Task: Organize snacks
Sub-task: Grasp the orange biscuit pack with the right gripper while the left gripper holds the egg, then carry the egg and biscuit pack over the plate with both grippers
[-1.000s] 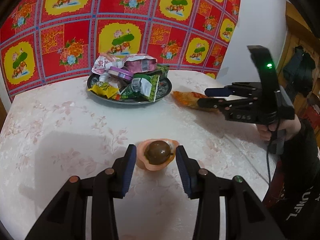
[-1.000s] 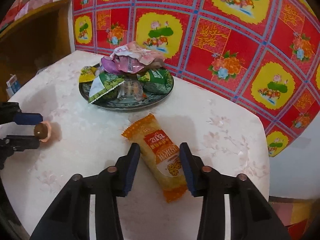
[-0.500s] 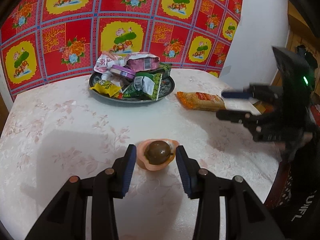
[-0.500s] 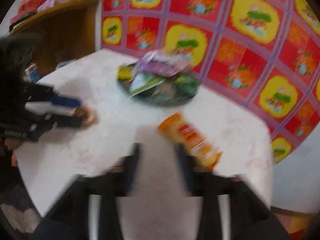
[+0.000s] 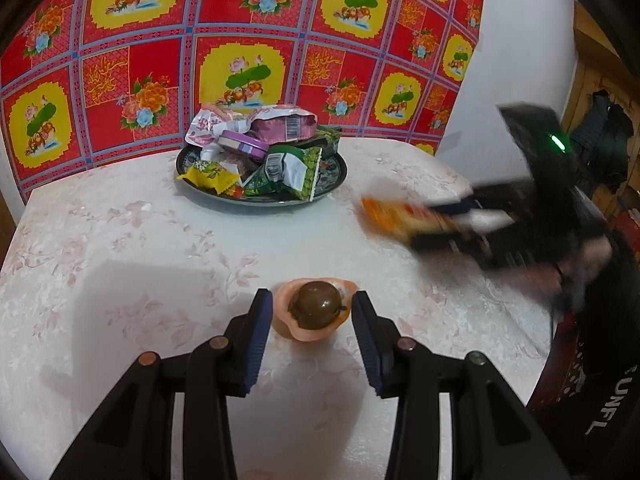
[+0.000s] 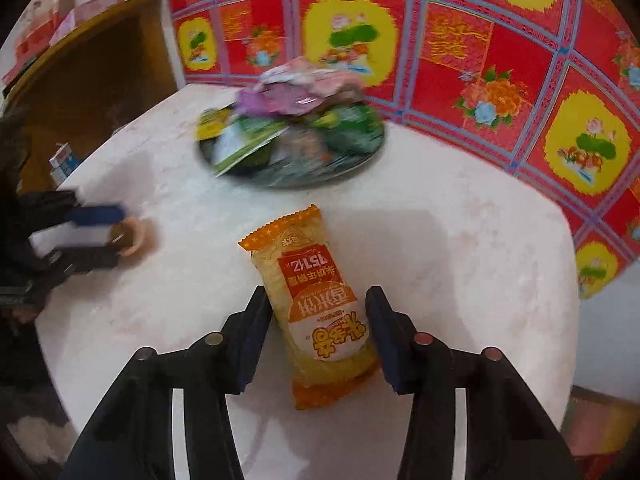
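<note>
While the right gripper [image 6: 316, 332] straddles the orange packet [image 6: 312, 300], its jaws are closing, one on each long side, with a sliver of gap on both sides and the pads not yet pressing. To grip well, I judge it should stay centred on the packet's fat middle, close squarely across the width and squeeze only until the wrapper stops slipping, since the contents look brittle and the film slick. A lift straight up before carrying toward the tray [image 6: 360, 160] would avoid dragging the crimped end along the cloth.

At the left, the left gripper [image 5: 312, 320] frames the small round sweet [image 5: 316, 305] in its peach wrapper; the fingers stand apart, just beside the wrapper's edges, and I cannot tell whether they touch it. That grip should take the ball itself, not the loose wrapper flaps.

Both snacks lie on the table [image 5: 120, 260]: the sweet near its front edge on the left, the packet toward the right edge. At the table's back edge, the dark tray is already heaped with green, yellow and pink packs, so new items will need to sit on top without sliding off.

A pale floral cloth covers the table; behind hangs a red-and-yellow flowered sheet [image 5: 248, 76], with a wooden cabinet [image 6: 100, 64] to one side
</note>
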`<state>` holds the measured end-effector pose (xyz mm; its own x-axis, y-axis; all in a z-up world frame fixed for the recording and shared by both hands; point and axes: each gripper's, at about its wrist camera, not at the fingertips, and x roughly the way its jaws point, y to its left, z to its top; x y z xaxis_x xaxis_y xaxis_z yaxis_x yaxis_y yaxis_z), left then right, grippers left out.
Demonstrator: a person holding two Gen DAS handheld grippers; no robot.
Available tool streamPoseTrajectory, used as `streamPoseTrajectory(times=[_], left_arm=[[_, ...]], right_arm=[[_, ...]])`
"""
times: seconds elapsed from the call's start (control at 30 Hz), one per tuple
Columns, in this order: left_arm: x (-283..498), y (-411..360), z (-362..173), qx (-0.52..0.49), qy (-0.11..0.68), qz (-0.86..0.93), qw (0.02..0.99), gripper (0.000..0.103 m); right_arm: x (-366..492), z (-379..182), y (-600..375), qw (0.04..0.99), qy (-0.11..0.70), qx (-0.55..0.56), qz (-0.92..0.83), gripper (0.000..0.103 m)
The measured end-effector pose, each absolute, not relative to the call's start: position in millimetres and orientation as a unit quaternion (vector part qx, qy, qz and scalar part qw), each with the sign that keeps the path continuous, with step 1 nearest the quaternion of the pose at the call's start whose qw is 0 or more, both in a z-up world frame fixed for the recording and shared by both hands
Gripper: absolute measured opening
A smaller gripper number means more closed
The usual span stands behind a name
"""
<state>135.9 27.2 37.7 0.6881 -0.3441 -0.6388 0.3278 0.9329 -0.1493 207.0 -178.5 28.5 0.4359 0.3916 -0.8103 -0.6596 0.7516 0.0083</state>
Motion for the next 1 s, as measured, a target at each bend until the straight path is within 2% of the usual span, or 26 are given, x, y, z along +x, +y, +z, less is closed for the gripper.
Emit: streamPoseTrajectory(times=[0.1,0.37,0.5,0.67,0.7,0.77,1.0], left_arm=[[135,27,38,-0.011,0.349,-0.181,0.919,0.043],[135,25,39,-0.006,0.351,-0.171,0.921,0.043],[136,25,38,-0.006,0.354,-0.166,0.92,0.043],[135,25,39,-0.005,0.352,-0.161,0.922,0.043],[134,25,40,-0.005,0.349,-0.157,0.924,0.043],[130,25,42,-0.001,0.336,-0.154,0.929,0.042],[122,28,50,0.001,0.315,-0.15,0.937,0.04]], right_arm=[[174,28,-172,0.846,0.423,-0.166,0.279,0.05],[114,30,-174,0.867,0.43,-0.093,0.236,0.052],[112,28,-172,0.876,0.408,-0.098,0.239,0.065],[132,26,-180,0.884,0.412,-0.051,0.216,0.066],[135,26,-180,0.886,0.409,-0.044,0.215,0.066],[139,26,-183,0.889,0.399,-0.019,0.224,0.044],[135,33,-170,0.884,0.382,-0.046,0.266,0.043]])
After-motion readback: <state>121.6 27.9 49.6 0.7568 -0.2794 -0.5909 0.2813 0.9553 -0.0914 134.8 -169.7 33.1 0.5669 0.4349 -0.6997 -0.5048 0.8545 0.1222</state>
